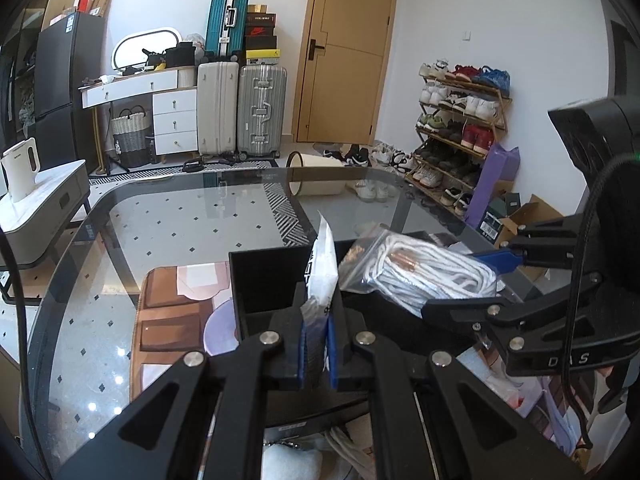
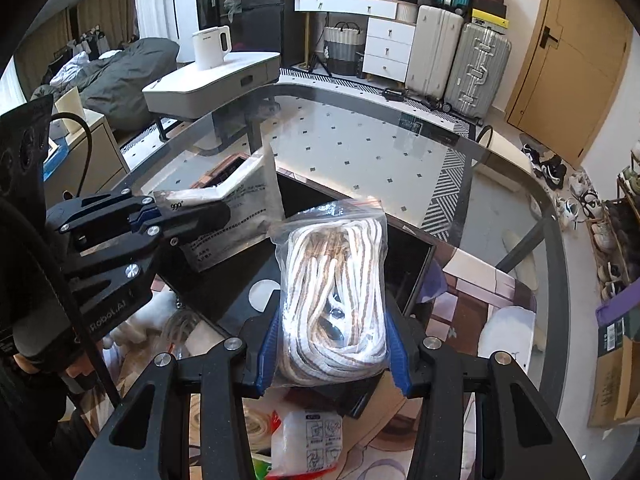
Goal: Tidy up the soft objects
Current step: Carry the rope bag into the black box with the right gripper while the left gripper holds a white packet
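"999" on grey packet, "Robot.AI" on left gripper

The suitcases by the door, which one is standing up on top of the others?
The teal suitcase with silver trim. It stands above the cream suitcase and the ribbed silver suitcase, which both rest on the floor side by side.

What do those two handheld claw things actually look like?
Both are black linkage frames with silver rivets and blue finger pads. The left gripper carries white "Robot.AI" lettering and a black cable; the right gripper shows pale letters, apparently "DAS", and a braided black cable.
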{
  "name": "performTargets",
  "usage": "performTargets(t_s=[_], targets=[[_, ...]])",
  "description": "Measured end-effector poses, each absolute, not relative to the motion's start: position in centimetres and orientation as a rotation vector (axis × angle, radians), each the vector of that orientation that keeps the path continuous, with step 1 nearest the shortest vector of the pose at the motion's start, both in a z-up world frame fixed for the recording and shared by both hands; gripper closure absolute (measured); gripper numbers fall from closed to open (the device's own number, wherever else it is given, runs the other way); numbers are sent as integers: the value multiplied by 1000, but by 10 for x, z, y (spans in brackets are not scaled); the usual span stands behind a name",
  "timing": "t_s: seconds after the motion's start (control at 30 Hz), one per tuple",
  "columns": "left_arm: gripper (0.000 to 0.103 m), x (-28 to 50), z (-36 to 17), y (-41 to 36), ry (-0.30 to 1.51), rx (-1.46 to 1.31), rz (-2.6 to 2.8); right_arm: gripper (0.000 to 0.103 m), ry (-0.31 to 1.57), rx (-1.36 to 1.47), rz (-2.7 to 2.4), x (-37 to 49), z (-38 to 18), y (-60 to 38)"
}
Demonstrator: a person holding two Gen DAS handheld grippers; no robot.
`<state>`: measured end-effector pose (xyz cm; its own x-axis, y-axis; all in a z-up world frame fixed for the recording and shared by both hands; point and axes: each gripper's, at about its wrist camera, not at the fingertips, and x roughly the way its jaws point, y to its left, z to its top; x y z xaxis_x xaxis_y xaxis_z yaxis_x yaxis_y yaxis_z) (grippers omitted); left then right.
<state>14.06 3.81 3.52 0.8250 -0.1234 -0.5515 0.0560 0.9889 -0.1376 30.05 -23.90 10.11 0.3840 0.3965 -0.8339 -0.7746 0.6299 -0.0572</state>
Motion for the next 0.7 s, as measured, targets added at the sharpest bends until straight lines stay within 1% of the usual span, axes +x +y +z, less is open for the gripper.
performTargets(t_s=[0.27, 0.7], targets=[[98, 143, 30, 36, 620, -108, -88, 57, 911, -499, 800, 305, 97, -231], [98, 136, 39, 50, 589, -147, -73, 57, 949, -572, 897, 299, 102, -230]])
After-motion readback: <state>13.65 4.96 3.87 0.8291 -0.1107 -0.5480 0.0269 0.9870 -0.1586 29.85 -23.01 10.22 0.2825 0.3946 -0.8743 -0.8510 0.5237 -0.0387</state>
